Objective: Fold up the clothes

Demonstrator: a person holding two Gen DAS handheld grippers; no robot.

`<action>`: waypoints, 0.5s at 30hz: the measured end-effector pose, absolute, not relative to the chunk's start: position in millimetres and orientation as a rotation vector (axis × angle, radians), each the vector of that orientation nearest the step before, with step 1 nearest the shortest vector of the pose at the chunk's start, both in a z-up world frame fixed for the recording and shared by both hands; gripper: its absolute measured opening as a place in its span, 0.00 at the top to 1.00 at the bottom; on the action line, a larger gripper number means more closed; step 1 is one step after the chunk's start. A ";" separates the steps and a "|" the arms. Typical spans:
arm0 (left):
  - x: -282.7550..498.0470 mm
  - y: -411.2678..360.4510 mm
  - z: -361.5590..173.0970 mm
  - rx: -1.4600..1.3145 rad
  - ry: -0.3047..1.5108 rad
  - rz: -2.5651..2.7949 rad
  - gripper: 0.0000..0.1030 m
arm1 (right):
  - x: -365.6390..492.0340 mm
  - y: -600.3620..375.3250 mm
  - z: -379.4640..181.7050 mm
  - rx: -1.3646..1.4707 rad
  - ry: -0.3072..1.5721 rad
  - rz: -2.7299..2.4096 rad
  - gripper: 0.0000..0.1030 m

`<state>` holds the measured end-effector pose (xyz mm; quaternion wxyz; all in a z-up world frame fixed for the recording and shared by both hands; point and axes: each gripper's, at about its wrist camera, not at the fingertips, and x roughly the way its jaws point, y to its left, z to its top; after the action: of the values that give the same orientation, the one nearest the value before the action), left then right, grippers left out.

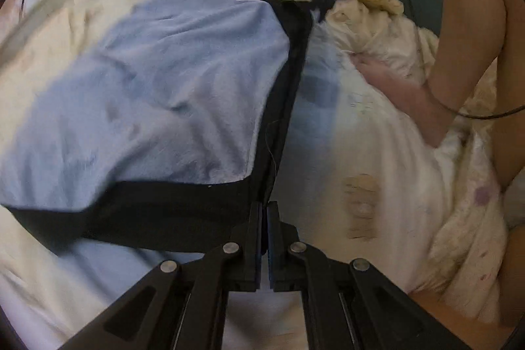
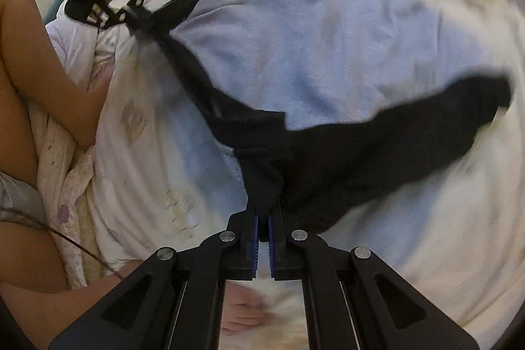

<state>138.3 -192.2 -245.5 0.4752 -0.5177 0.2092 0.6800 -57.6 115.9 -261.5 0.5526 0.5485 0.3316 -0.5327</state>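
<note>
Right gripper [image 2: 262,215] is clamped on a bunched black corner of the garment [image 2: 295,54], and my left gripper [image 1: 264,209] is pinched tight on the same black hem [image 1: 147,215] further along. Between them I've got the pale blue cloth hanging stretched, just above the white bedding [image 1: 377,153]. Beyond that, crumpled cream sheets [image 1: 377,18] and a bare arm [image 1: 466,31] crowd the side. Everything's motion-blurred.

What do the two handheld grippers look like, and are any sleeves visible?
Both the left gripper and right gripper are matte black linkages with round silver pivot pins and blue pads lining the jaws. A thin black cable crosses one arm. No sleeves show; the arms are bare.
</note>
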 end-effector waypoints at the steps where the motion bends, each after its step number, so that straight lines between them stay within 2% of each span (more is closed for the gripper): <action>1: 145.0 -193.6 -249.7 -1.271 0.462 1.659 0.98 | -54.3 119.1 -263.4 1.305 0.774 -1.263 0.96; 5: 163.3 -193.3 -248.6 -1.260 0.455 1.647 0.98 | -40.8 132.1 -271.0 1.337 0.732 -1.275 0.96; 8: 178.9 -187.9 -255.2 -1.238 0.580 1.594 0.98 | -30.9 134.4 -285.7 1.358 0.758 -1.274 0.96; 10: 181.3 -186.1 -275.7 -1.307 0.689 1.599 0.94 | -34.3 130.7 -305.0 1.414 0.785 -1.313 0.90; 12: 167.7 -197.5 -286.8 -1.431 0.656 1.642 0.94 | -44.5 131.7 -312.3 1.485 0.751 -1.327 0.88; 13: 159.9 -211.4 -278.4 -1.439 0.577 1.699 0.90 | -48.7 133.5 -309.7 1.494 0.728 -1.325 0.87; 14: 154.3 -224.5 -268.4 -1.432 0.507 1.749 0.75 | -53.2 135.9 -305.9 1.501 0.700 -1.324 0.83; 15: 147.4 -241.2 -257.1 -1.426 0.427 1.811 0.64 | -60.1 141.1 -296.5 1.501 0.649 -1.325 0.74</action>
<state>147.4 -241.2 -257.1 0.3883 -0.5607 0.1679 0.7118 -60.1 141.1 -296.5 0.4956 0.6193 0.2678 -0.5469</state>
